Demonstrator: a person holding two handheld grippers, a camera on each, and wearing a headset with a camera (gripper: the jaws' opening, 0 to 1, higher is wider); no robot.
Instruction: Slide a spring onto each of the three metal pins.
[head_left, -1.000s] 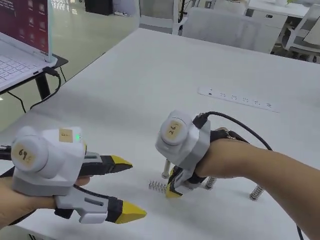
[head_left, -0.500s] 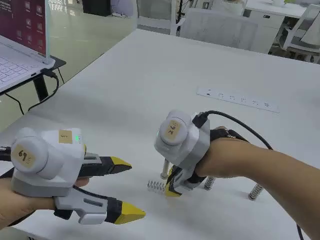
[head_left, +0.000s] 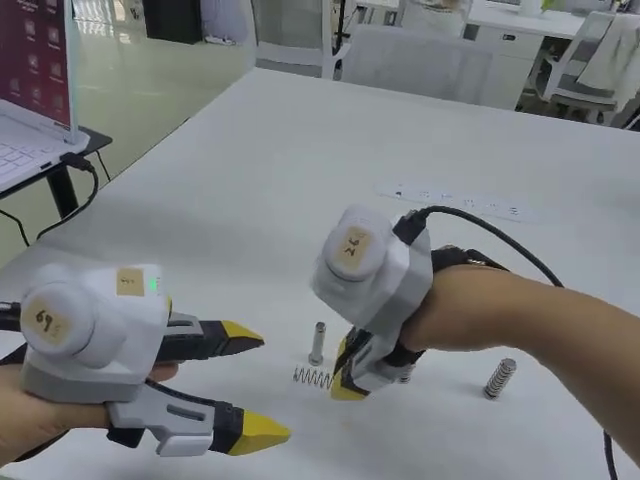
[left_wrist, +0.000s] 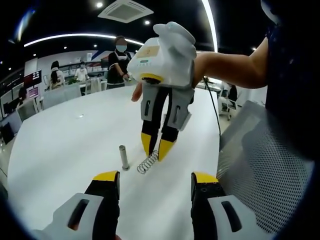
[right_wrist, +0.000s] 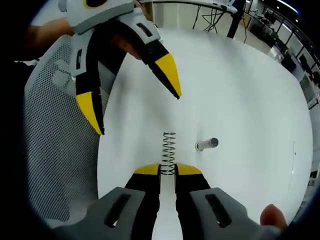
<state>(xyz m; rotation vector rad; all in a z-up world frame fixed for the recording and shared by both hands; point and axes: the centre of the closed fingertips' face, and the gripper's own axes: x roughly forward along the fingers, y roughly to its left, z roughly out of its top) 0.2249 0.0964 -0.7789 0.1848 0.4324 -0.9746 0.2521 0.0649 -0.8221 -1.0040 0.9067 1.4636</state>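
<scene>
Your right gripper (head_left: 347, 380) reaches down to the white table (head_left: 250, 180) in the middle of the head view, its yellow-tipped fingers (right_wrist: 148, 171) drawn narrow and pinching one end of a thin wire spring (head_left: 312, 376). The spring lies on its side, or close to it, with its free end pointing away from the fingers; gripping it at the very end leaves nearly the whole coil clear to pass over a pin. Just beside the spring stands a bare metal pin (head_left: 317, 343), upright on the table, and it appears to be the one this spring is meant for. To your right, well apart from the pin, a second spring (head_left: 497, 377) stands upright, seemingly already threaded on a pin of its own. Your left gripper (head_left: 252, 385) hovers near the lower left, its fingers (head_left: 258, 432) spread wide and holding nothing, aimed toward the pin and spring as if ready to steady either one. A white power strip (head_left: 455, 200) lies farther back on the table, clear of the work. The likely next step is to tip the spring upright and line its open end over the top of the bare pin
</scene>
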